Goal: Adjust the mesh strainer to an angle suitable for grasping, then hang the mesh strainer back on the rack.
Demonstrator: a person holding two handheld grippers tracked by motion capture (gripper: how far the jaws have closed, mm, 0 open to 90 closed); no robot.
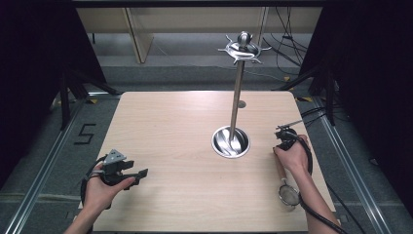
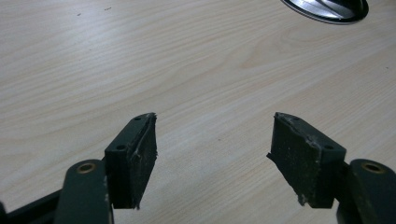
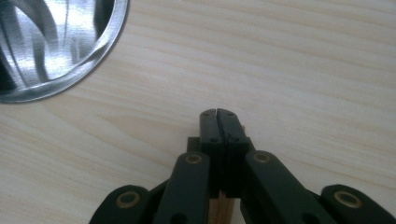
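My left gripper (image 1: 140, 174) (image 2: 212, 156) rests open at the table's front left, with only bare wood between its pads. At the right, my right gripper (image 1: 287, 134) (image 3: 217, 114) is shut, pads pressed together, and points away over the table. A small strainer (image 1: 290, 196) with a wooden handle (image 1: 281, 168) lies beside and behind that hand. A strip of the wooden handle (image 3: 223, 210) shows beneath the jaws; I cannot tell whether they touch it. A steel stand (image 1: 236, 102) rises from a round shiny base (image 1: 231, 142) (image 3: 51, 51) just left of the right gripper.
The stand's top (image 1: 243, 48) carries several curved hooks high over the far side of the table. The base's rim (image 2: 327, 9) shows far off in the left gripper view. The light wooden table (image 1: 185, 122) is ringed by dark floor, rails and cables.
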